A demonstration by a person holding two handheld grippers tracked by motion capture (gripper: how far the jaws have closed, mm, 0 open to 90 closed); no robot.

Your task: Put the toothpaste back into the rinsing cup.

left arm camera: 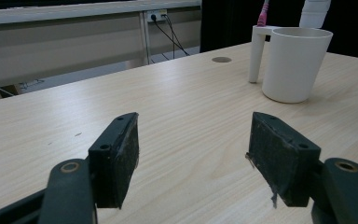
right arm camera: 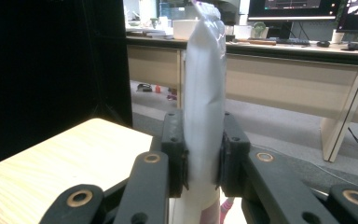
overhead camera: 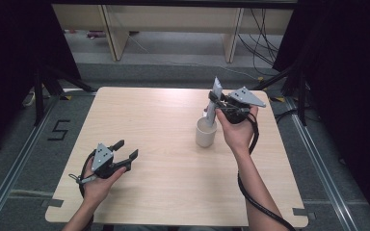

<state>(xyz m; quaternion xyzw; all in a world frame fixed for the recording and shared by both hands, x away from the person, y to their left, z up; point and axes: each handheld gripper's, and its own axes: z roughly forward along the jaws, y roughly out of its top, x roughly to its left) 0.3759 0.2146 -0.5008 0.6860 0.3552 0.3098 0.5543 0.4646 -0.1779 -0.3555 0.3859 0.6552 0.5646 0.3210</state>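
Note:
A white mug stands upright right of the table's middle, its handle toward the far side. My right gripper is shut on a white tube, which stands upright with its lower end inside the mug. A pink item pokes up from the mug beside it. My left gripper rests open near the table's front left, jaws pointing toward the mug with nothing between them.
The light wooden table has a small round hole near the mug. Beyond its far edge are wooden desk legs and cables on the floor. Black curtains flank both sides.

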